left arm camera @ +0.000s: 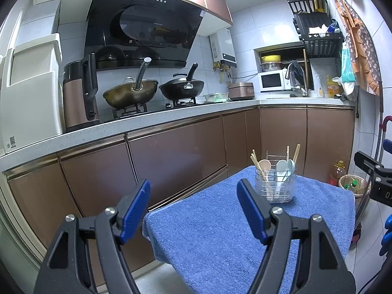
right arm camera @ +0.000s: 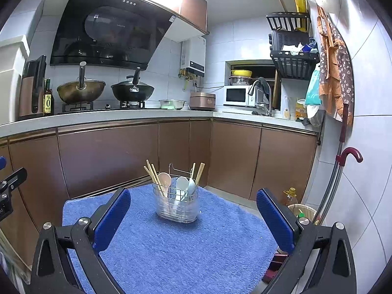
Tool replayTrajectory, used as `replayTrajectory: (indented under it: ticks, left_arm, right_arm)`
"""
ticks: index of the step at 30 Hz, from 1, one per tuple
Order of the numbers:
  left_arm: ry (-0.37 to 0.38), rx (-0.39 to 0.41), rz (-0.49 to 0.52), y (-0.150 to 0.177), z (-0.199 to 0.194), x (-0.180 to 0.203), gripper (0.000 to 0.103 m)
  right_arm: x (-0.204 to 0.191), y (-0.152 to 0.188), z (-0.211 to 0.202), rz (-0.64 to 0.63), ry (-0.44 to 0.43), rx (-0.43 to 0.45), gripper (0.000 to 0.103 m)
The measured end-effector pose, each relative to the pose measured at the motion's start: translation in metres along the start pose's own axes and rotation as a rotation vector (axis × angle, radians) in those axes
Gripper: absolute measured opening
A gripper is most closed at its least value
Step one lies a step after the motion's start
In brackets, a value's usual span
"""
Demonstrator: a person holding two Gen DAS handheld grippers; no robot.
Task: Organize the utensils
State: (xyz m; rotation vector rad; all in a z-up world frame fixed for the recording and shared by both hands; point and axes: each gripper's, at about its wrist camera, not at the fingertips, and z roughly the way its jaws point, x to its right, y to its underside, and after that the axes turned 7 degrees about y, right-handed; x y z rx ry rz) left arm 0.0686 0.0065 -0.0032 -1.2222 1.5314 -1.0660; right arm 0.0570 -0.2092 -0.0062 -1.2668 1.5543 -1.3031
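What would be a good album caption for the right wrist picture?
Open right gripper faces a clear utensil caddy of spoons and chopsticks on a blue towel.

Between me and the utensil holder (right arm camera: 177,204) the blue towel (right arm camera: 186,250) on the table lies bare, so my right hand-held gripper (right arm camera: 193,216), jaws wide apart, has a clear straight run. Chopsticks (right arm camera: 153,175) and spoons (right arm camera: 181,183) stick up out of the holder, blocking its top. Brown cabinets (right arm camera: 110,156) wall off the far side, near the table's far edge. To the right, a bottle (right arm camera: 290,196) and basket (right arm camera: 302,210) crowd the floor.
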Motion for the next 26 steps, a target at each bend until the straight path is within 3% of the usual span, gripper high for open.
replayTrajectory:
  ticks: [26]
  left_arm:
    - [0.003,-0.016,-0.021,0.0007,-0.0012,-0.0042,0.071]
  right_arm:
    - [0.0,0.0023,-0.0031,-0.017,0.007,-0.003,0.103]
